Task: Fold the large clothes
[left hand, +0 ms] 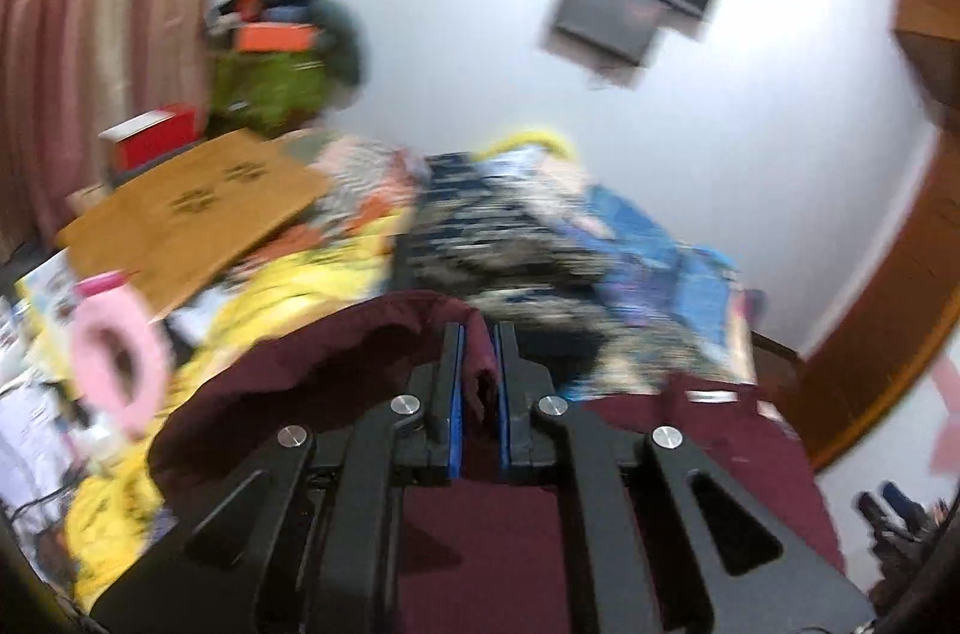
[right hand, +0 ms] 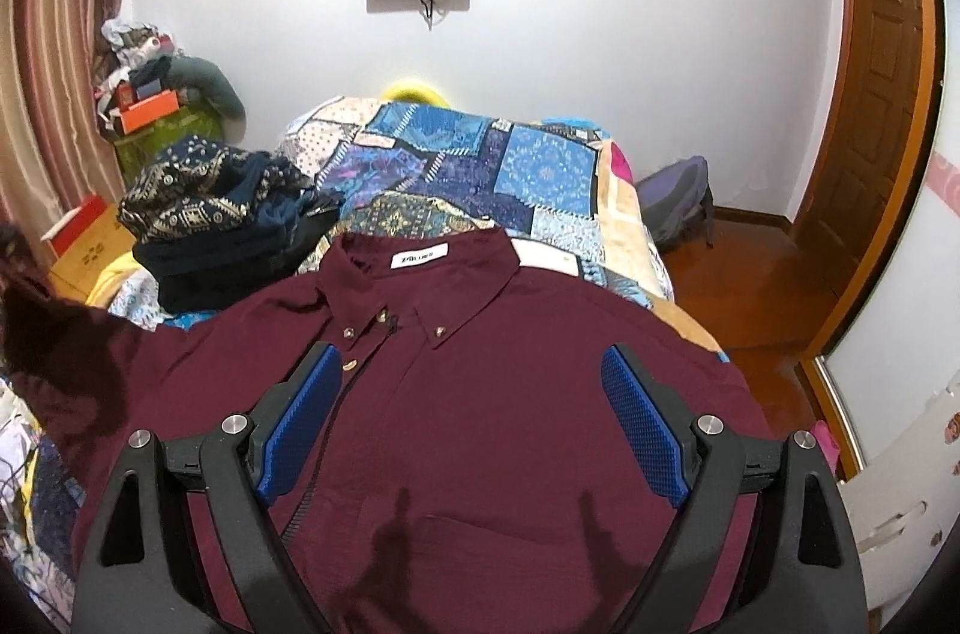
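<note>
I have the left gripper [left hand: 479, 334] with its jaws pressed together on a fold of the maroon shirt [right hand: 480, 394]; the cloth bunches up between the blue pads [left hand: 457, 394] and drapes away below and to both sides of them. That view is smeared, so finer detail of the pinched part escapes me.

My right gripper [right hand: 471, 364] has its jaws spread wide, hovering over the shirt with nothing between them but the shirt front below. The shirt lies face up on the bed [right hand: 540, 166], collar [right hand: 420, 268] ahead of the jaws, with a white label [right hand: 420, 260] inside the neck. It is a button-down collar with small brass-coloured buttons [right hand: 350, 364], and the placket runs down just inside the left jaw. The fabric is a deep wine colour, lightly creased. Its far left side rises off the bed in a dark lifted flap.

Ahead and left of the right jaws sits a stack of dark patterned clothes [right hand: 210, 214] on the patchwork bedspread.
</note>
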Demonstrator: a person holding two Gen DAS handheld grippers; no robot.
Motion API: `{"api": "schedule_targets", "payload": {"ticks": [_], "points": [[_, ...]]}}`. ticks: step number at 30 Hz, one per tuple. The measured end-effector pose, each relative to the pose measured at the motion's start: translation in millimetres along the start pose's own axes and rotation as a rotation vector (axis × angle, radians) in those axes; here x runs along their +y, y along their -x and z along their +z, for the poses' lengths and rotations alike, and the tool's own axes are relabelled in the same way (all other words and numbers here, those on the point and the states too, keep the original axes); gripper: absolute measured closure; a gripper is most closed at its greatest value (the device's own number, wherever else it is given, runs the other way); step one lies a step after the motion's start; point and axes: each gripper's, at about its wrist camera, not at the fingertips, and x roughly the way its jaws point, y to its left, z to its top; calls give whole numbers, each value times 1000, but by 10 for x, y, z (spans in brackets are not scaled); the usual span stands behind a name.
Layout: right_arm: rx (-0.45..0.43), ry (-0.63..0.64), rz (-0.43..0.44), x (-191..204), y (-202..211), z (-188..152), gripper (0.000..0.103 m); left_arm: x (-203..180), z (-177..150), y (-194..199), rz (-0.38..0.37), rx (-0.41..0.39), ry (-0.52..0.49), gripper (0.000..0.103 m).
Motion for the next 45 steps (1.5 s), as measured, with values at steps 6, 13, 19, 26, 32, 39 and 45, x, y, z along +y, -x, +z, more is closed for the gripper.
{"api": "schedule_targets", "payload": {"ticks": [6,13,19,26,32,39,45], "points": [[-8,-14,5,-193,36,-23,17,-1167,-163,-221,-198,66,-92,96],[30,-55,-1,-470,66,-140,17,-2101,-887,-543,-296,260,-231,96],[73,-69,-11,-655,72,-260,17,-2410,-1517,-648,-291,415,-314,92],[106,-80,38,-653,73,-304,17,-2416,-1683,-373,-311,452,-406,67],[114,-53,89,-499,99,-277,17,-2271,-1463,-76,-293,356,-453,46],[131,-23,165,-191,97,-199,17,-1646,-988,217,-162,226,-439,31],[183,-54,246,10,-20,-154,17,-802,-708,257,4,200,-393,22]]}}
